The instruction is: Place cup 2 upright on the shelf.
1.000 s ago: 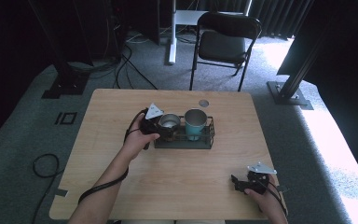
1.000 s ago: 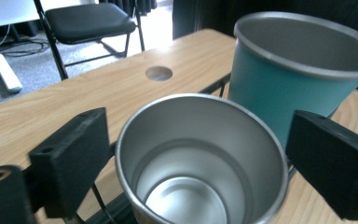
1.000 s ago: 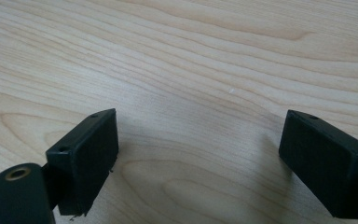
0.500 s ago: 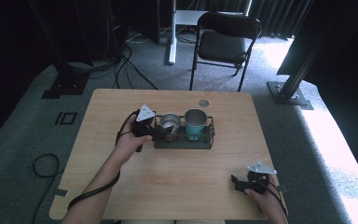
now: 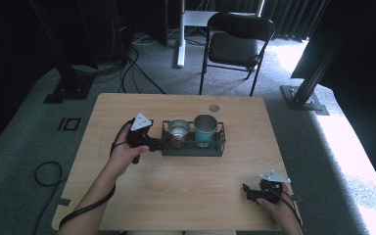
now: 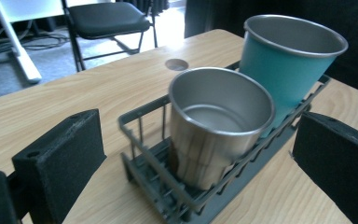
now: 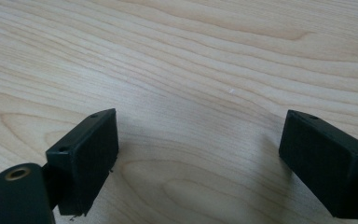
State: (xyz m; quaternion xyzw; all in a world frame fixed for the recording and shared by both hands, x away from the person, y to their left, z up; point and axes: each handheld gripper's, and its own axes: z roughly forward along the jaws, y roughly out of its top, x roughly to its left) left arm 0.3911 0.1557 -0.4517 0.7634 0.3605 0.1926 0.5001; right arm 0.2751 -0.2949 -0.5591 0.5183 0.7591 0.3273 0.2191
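A dark wire rack (image 5: 194, 148) (image 6: 154, 163) stands near the middle of the wooden table and holds two cups. The steel cup (image 5: 178, 129) (image 6: 219, 126) is in its left end, the teal cup (image 5: 205, 129) (image 6: 286, 63) to the right of it. My left gripper (image 5: 155, 143) (image 6: 200, 158) sits just off the rack's left end, pointing at it, jaws open and holding nothing. My right gripper (image 5: 248, 192) (image 7: 200, 158) rests low over bare wood at the table's near right corner, jaws open with nothing between them.
A round grommet (image 5: 214, 108) (image 6: 176, 64) is set in the table top behind the rack. A black folding chair (image 5: 237, 44) stands beyond the far edge. Cables (image 5: 46, 171) lie on the grey floor to the left.
My left gripper has drawn back to the left, away from the steel cup and out past the rack's left end. The right gripper has stayed put.
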